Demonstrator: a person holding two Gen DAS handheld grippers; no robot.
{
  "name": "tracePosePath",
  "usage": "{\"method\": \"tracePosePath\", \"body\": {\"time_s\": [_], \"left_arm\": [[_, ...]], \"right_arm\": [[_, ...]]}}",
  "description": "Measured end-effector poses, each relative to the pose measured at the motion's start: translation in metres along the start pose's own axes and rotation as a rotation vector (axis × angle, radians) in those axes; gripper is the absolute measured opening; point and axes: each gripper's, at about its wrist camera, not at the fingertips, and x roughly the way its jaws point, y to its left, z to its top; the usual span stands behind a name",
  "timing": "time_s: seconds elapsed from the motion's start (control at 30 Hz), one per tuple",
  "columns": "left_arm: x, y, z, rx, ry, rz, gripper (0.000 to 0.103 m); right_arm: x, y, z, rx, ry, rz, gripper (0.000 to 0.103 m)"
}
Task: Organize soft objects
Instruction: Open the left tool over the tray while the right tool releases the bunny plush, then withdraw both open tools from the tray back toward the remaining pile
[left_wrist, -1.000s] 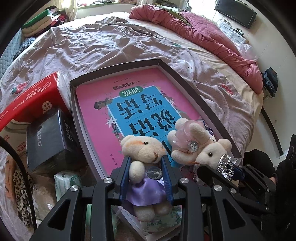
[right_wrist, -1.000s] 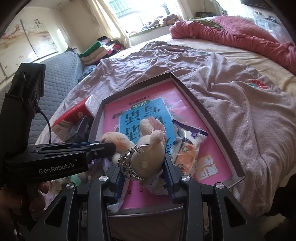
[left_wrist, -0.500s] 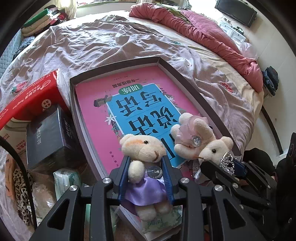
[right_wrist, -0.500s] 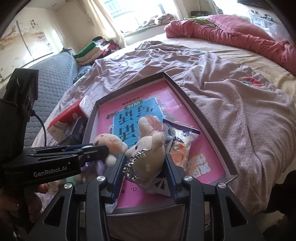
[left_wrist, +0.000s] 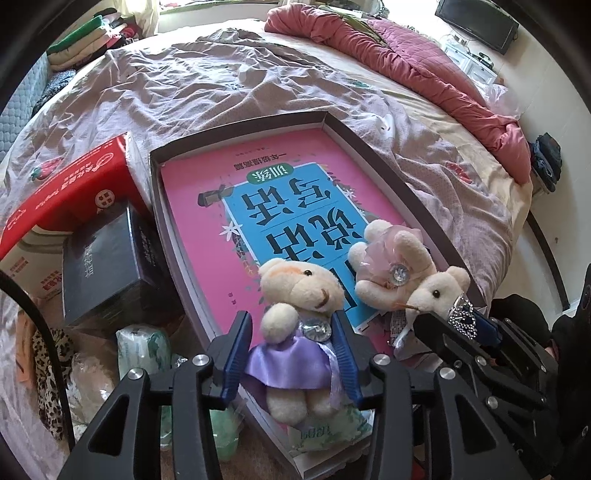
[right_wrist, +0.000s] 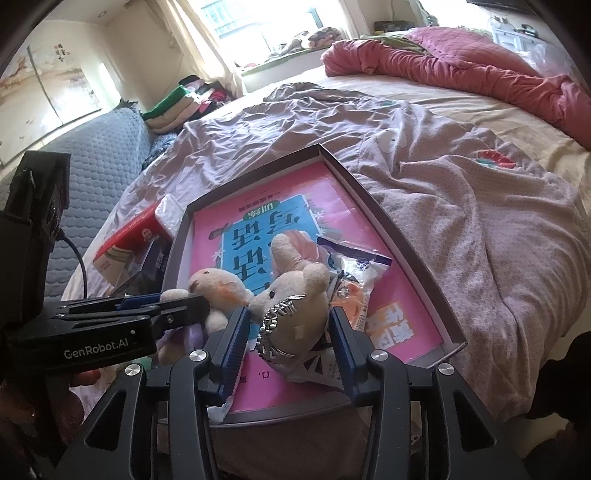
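Note:
A cream bear in a purple dress (left_wrist: 295, 288) lies at the near end of a pink book (left_wrist: 221, 206) inside a dark shallow box (left_wrist: 369, 147) on the bed. My left gripper (left_wrist: 291, 325) straddles this bear. Its jaws are opening, and the blue pads stand just off the bear's sides. Beside it lies a second cream bear with a pink flower and a beaded crown (right_wrist: 295, 295). My right gripper (right_wrist: 288, 317) brackets that bear. Its jaws are opening too, with small gaps at both pads. The left gripper (right_wrist: 177, 306) shows from the side in the right wrist view.
A red carton (left_wrist: 74, 184) and a black box (left_wrist: 103, 266) sit left of the dark box, with a green tissue pack (left_wrist: 140, 347) below them. A snack packet (right_wrist: 354, 280) lies on the book. A rumpled pink quilt (left_wrist: 406, 55) and folded clothes (right_wrist: 173, 107) lie farther back.
Both pairs of jaws have spread apart, loosening from the two bears. The bears stay where they were on the book. Neither hand has shifted.

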Motion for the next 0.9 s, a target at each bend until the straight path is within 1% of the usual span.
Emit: {"method": "tracePosePath", "body": {"time_s": [0.1, 0.17, 0.43, 0.57, 0.7, 0.77, 0.8, 0.83, 0.9], "left_arm": [[-0.005, 0.000, -0.001, -0.001, -0.008, 0.005, 0.045], [-0.008, 0.000, -0.002, -0.001, -0.014, 0.005, 0.045], [-0.026, 0.001, -0.004, -0.001, -0.040, 0.021, 0.048], [-0.037, 0.003, -0.007, -0.007, -0.059, 0.031, 0.056], [-0.047, 0.004, -0.010, -0.016, -0.073, 0.047, 0.057], [-0.051, 0.005, -0.012, -0.019, -0.081, 0.049, 0.059], [-0.054, 0.004, -0.014, -0.020, -0.085, 0.051, 0.060], [-0.056, 0.004, -0.015, -0.019, -0.088, 0.051, 0.060], [-0.062, 0.003, -0.017, -0.018, -0.100, 0.057, 0.061]], "right_arm": [[-0.002, 0.002, 0.001, -0.002, -0.005, -0.013, 0.048], [-0.004, 0.002, 0.001, -0.003, -0.013, -0.014, 0.059], [-0.015, 0.009, 0.006, -0.019, -0.043, -0.035, 0.061], [-0.019, 0.012, 0.008, -0.025, -0.054, -0.049, 0.061], [-0.027, 0.014, 0.009, -0.028, -0.076, -0.059, 0.062], [-0.031, 0.015, 0.011, -0.034, -0.086, -0.068, 0.065], [-0.033, 0.016, 0.011, -0.036, -0.089, -0.073, 0.072], [-0.035, 0.016, 0.012, -0.036, -0.097, -0.075, 0.074], [-0.041, 0.018, 0.014, -0.040, -0.113, -0.068, 0.074]]}}
